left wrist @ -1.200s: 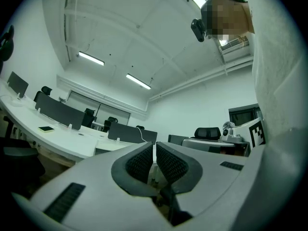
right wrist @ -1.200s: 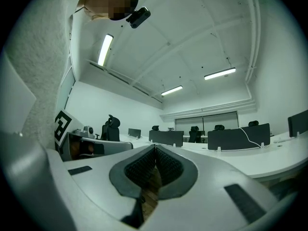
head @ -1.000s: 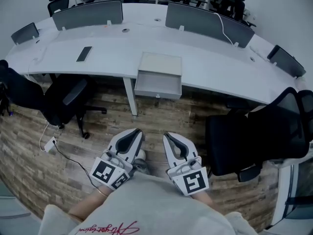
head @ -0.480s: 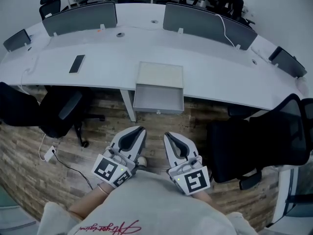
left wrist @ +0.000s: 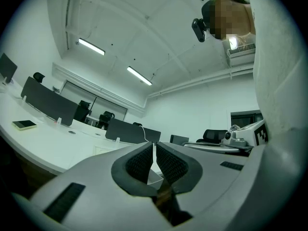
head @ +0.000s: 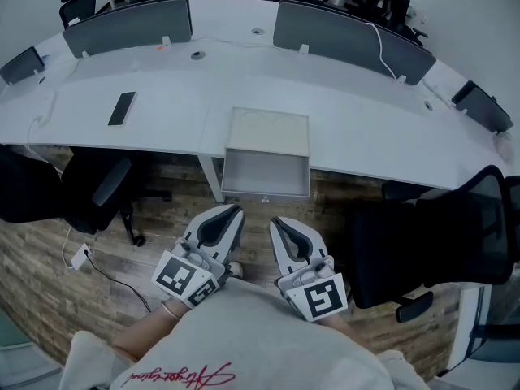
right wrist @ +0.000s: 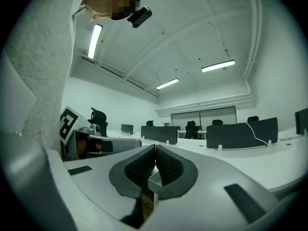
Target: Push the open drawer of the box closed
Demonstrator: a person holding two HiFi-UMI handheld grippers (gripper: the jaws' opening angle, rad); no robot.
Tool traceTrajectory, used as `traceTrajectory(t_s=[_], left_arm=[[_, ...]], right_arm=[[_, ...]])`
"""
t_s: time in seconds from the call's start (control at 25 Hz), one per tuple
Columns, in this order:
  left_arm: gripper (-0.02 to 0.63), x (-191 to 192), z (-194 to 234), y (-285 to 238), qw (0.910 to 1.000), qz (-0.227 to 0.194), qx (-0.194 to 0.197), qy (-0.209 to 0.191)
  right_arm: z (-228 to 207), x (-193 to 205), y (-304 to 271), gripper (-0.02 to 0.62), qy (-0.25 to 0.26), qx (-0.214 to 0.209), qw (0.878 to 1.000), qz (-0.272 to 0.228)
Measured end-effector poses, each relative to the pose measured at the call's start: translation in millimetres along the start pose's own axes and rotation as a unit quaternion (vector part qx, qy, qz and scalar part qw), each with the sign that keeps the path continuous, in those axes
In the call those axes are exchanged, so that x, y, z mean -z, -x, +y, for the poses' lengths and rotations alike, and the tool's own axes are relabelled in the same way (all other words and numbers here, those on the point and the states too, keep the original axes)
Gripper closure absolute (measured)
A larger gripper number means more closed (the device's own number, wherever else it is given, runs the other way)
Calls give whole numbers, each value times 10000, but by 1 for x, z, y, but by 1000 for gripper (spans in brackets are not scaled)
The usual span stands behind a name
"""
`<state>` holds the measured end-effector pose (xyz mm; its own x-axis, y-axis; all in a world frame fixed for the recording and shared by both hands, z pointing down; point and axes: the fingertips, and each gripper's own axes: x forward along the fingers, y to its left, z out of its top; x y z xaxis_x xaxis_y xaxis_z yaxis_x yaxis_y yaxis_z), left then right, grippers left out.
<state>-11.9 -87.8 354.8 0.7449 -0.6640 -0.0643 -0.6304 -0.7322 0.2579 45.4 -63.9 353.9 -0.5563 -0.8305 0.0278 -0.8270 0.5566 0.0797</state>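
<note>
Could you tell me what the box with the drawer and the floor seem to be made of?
The box looks like plastic or painted metal, matte pale grey: flat even surfaces, thin drawer walls. The floor looks like wood or wood-effect planks: brown staggered boards.

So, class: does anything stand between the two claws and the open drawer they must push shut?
Nothing visible does. The left claw and right claw, both shut and empty, hang over bare wooden floor in front of the open drawer; the office chairs stand off to either side.
</note>
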Motion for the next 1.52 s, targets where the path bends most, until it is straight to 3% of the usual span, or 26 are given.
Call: traceTrajectory(t_s=[0.48, 1.52], left_arm=[[571, -3, 19, -16, 9999, 48, 86, -50], [571, 1, 46, -4, 9998, 208, 28, -46]], right_arm=[[-17, 14, -22, 575, 41, 142, 9997, 184], [-10, 121, -53, 575, -270, 415, 9918, 1182]])
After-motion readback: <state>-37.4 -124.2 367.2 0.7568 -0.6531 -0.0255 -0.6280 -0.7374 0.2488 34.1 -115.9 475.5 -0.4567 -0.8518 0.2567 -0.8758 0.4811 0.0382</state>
